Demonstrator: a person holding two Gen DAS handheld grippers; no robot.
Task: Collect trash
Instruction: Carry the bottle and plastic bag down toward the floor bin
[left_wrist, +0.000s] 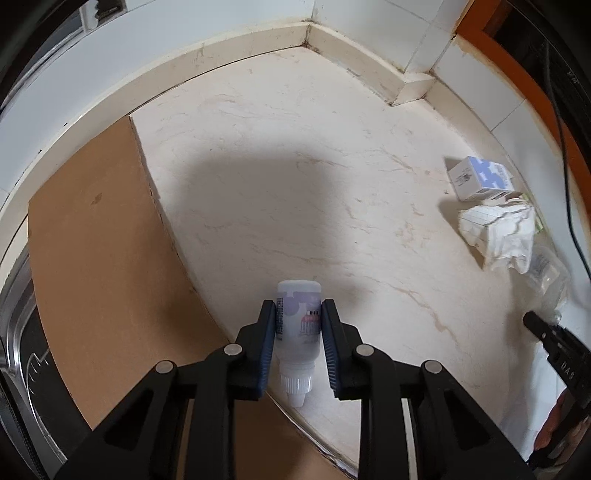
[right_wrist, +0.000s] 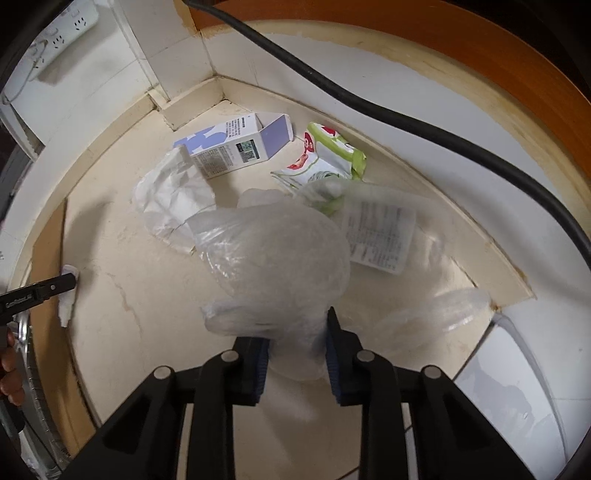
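Observation:
A small white bottle (left_wrist: 298, 332) with a purple label lies on the pale marble counter (left_wrist: 295, 184), cap towards me. My left gripper (left_wrist: 298, 306) is shut on its body, pads pressed on both sides. In the right wrist view a crumpled clear plastic bag (right_wrist: 280, 251) bulges up between the pads of my right gripper (right_wrist: 295, 328), which is shut on its lower folds. Beyond it lie a white and purple carton (right_wrist: 225, 147), a green snack wrapper (right_wrist: 325, 155), a labelled clear packet (right_wrist: 380, 232) and a white plastic bag (right_wrist: 170, 199). The carton (left_wrist: 480, 177) and crumpled paper (left_wrist: 498, 232) also show at the right of the left wrist view.
A brown board (left_wrist: 103, 258) covers the counter's left part beside a steel sink (left_wrist: 14, 332). Tiled walls close the counter at the back corner. A thick black cable (right_wrist: 369, 99) runs across above the trash, and a power strip (right_wrist: 62, 33) hangs at upper left.

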